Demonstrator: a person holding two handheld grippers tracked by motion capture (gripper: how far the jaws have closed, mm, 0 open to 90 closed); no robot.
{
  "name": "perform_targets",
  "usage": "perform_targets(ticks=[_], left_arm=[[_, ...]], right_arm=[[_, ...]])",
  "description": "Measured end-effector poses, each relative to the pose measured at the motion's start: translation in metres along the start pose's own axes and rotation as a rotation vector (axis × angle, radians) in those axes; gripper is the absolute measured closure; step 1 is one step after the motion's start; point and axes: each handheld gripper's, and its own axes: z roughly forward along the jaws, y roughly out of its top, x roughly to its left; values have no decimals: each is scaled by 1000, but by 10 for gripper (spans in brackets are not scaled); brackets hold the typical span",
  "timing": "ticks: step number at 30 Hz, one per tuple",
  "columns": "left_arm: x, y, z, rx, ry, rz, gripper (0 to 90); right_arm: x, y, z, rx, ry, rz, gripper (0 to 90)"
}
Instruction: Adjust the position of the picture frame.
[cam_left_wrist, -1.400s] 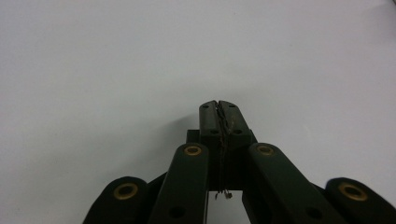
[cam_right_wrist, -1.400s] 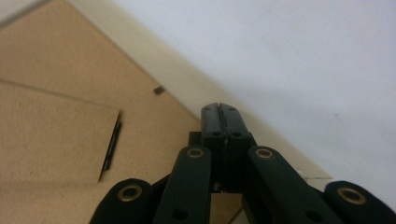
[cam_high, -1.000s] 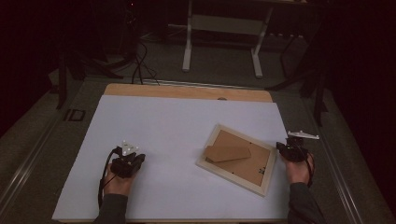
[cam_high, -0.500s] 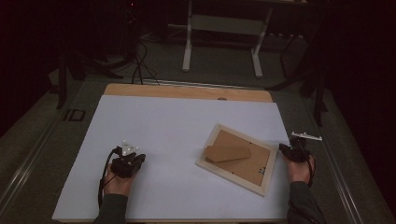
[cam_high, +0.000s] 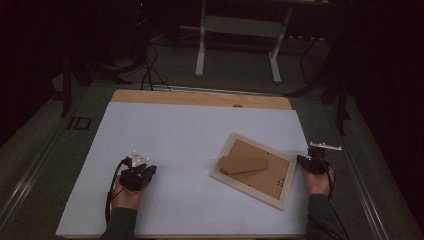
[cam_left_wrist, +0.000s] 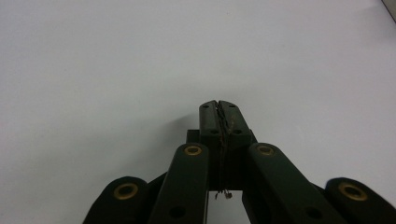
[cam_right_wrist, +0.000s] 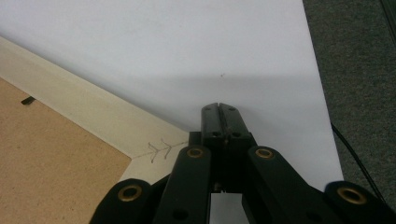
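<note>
Lying face down on the white surface, right of centre, the frame shows its brown backing and stand flap. Both sets of fingers are clenched on nothing: the left gripper well apart from it, the right gripper just beside its right corner. It looks light and stiff; any glass underneath would be fragile, so grip the wooden edge.
</note>
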Motion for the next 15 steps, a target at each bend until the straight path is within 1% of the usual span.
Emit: perform_targets(ticks=[5, 9, 13, 15], left_arm=[[-1, 0, 1, 3, -1, 1, 896], [-1, 0, 1, 3, -4, 3, 896], [0, 0, -1, -8, -30, -18, 896], [0, 0, -2, -3, -39, -11, 896]], right_arm=[[1, 0, 0, 4, 2, 2, 900], [5, 1, 1, 8, 11, -9, 900], [10, 1, 2, 7, 18, -10, 900], [12, 1, 3, 8, 23, -11, 900]])
